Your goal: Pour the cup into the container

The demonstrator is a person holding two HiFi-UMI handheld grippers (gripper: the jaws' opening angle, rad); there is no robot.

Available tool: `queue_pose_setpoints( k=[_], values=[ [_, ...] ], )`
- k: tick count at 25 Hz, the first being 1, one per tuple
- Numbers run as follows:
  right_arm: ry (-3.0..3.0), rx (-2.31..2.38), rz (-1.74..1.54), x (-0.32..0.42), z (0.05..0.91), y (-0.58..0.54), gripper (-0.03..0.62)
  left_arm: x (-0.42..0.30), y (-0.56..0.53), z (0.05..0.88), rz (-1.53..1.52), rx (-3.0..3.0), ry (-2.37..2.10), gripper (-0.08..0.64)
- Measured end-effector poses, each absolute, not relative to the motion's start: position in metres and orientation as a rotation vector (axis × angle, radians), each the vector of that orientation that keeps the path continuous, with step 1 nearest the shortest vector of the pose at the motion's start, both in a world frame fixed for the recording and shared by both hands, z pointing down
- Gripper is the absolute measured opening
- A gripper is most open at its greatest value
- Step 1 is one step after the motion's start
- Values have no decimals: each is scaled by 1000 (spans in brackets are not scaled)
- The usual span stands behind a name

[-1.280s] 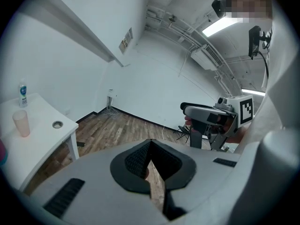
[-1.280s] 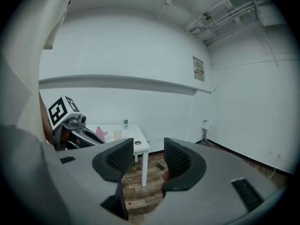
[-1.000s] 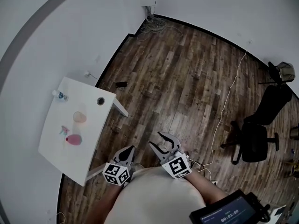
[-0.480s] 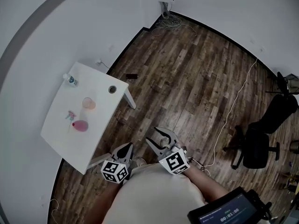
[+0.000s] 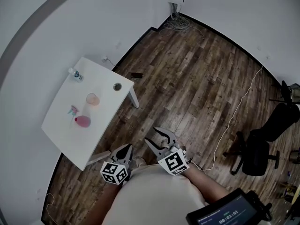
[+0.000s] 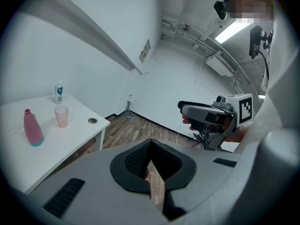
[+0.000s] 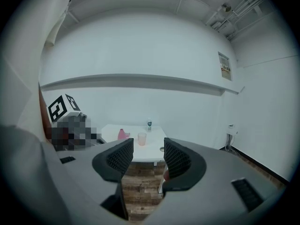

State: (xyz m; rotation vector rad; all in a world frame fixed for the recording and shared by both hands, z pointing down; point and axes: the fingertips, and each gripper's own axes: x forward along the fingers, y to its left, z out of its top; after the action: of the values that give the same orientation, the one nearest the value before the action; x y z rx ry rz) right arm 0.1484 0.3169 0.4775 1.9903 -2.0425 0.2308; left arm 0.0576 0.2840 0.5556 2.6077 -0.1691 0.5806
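Note:
A translucent pink cup (image 5: pixel 93 99) stands on the white table (image 5: pixel 65 137) at the left, with a pink bottle (image 5: pixel 82 121) beside it. Both grippers hang over the wooden floor in front of the person's body, well short of the table. My left gripper (image 5: pixel 125 150) has its jaws together and holds nothing. My right gripper (image 5: pixel 156 138) is open and empty. The left gripper view shows the cup (image 6: pixel 61 116) and the pink bottle (image 6: pixel 33 129) far off to the left. Between the right gripper's (image 7: pixel 149 156) jaws, the cup (image 7: pixel 142 138) and bottle (image 7: pixel 123 134) appear small and distant.
A small clear water bottle (image 5: pixel 76 74) stands at the table's far end, and a round cable hole (image 5: pixel 117 86) is near its right edge. A black office chair (image 5: pixel 255 153) and a white cable (image 5: pixel 234 111) are on the floor to the right. Cables lie tangled in the far corner (image 5: pixel 176 22).
In the head view the table and floor have slid right and up. Both grippers keep the same pose in front of the body.

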Motion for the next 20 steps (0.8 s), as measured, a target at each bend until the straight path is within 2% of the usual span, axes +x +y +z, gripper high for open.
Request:
queue_pose_setpoints(
  k=[20],
  values=[
    [-2047, 1969, 283, 158, 493, 340, 206, 67, 307, 564, 616, 2594, -177, 11]
  ],
)
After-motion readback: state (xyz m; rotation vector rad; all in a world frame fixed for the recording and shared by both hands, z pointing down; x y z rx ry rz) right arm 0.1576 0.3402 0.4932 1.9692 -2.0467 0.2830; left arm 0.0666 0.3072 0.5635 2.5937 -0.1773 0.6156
